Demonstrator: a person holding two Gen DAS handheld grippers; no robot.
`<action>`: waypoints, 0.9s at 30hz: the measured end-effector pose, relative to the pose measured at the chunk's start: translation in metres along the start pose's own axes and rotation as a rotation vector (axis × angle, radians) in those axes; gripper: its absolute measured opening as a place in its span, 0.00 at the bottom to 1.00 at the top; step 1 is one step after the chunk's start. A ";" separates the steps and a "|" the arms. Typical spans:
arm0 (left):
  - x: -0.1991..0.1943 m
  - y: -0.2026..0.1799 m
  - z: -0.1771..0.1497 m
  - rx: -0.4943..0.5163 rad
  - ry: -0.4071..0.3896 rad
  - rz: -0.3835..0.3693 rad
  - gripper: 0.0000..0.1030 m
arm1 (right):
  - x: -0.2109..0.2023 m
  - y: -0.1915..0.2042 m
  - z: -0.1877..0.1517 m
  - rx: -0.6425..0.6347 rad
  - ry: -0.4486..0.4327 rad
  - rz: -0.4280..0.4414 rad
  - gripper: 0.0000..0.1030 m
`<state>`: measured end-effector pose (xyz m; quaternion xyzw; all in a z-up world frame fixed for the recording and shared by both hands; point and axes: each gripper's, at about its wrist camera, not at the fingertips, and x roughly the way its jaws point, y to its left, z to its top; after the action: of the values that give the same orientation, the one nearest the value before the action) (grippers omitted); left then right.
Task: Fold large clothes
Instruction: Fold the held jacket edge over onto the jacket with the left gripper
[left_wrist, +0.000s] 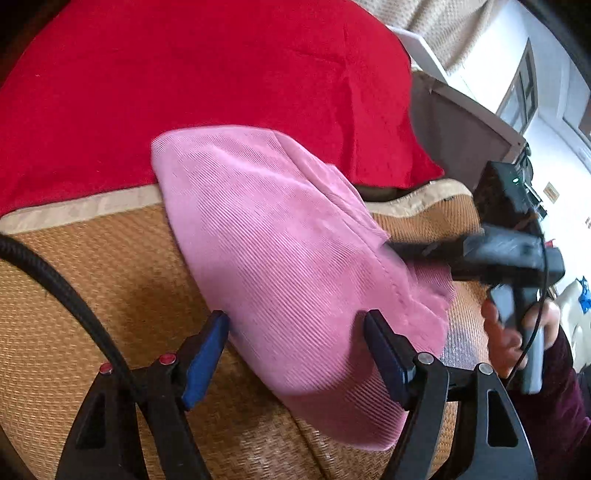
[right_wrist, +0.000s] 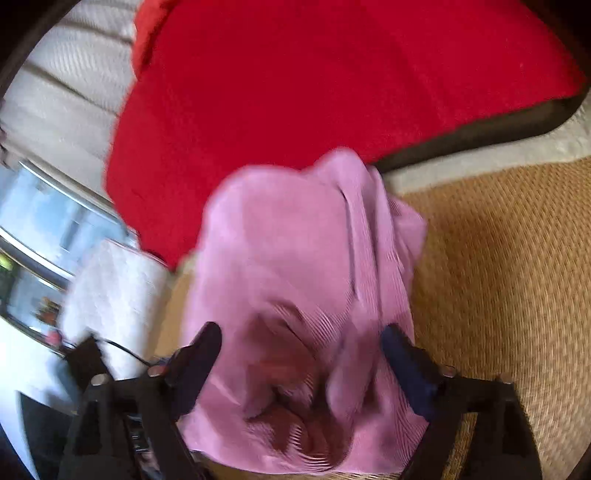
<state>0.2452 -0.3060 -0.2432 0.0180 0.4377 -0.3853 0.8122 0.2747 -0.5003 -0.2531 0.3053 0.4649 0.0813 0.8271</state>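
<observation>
Looking down the left hand-held gripper (left_wrist: 295, 325), I see its jaws standing wide apart with the pink garment (left_wrist: 266, 236) lying between them, not pinched. The blue-padded fingers (left_wrist: 207, 350) flank the near folded edge without closing on it.

Right hand-held gripper (right_wrist: 301, 339): jaws likewise apart, cloth bunched between and beneath them. That view is motion-blurred, so I cannot tell whether either pad touches fabric. From the left wrist view the right unit reaches in at the garment's right-hand edge, with the operator's hand (left_wrist: 513, 332) on its grip; contact there is also blurred.

Position of garment: already folded into a compact, thick bundle, resting on the woven straw mat (left_wrist: 92, 280); its far end overlaps the mat's pale border and touches the red blanket (left_wrist: 207, 81) beyond.

Handling judgement: ribbed, corduroy-like fabric, soft and limp, light, several layers deep. Not slippery; ribs should give the pads purchase. It will sag and unfold if lifted from one point.

Suggested hold: take the near corners of the bundle, one per gripper, pinching all layers at the stitched hem so no layer slides free.

Far field: blanket fills the background; pale curtain and a window past it.
</observation>
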 end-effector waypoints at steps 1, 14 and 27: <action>0.004 -0.002 -0.005 0.016 0.010 0.015 0.74 | 0.006 0.002 -0.005 -0.016 0.022 -0.024 0.31; 0.054 -0.016 0.002 0.011 0.077 0.118 0.89 | 0.022 0.003 -0.020 -0.074 -0.025 -0.280 0.26; 0.036 -0.001 -0.013 0.018 0.079 0.106 0.90 | -0.061 0.003 -0.038 -0.119 -0.197 -0.261 0.48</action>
<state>0.2469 -0.3240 -0.2764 0.0637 0.4643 -0.3446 0.8134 0.2101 -0.5071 -0.2223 0.1993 0.4118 -0.0296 0.8887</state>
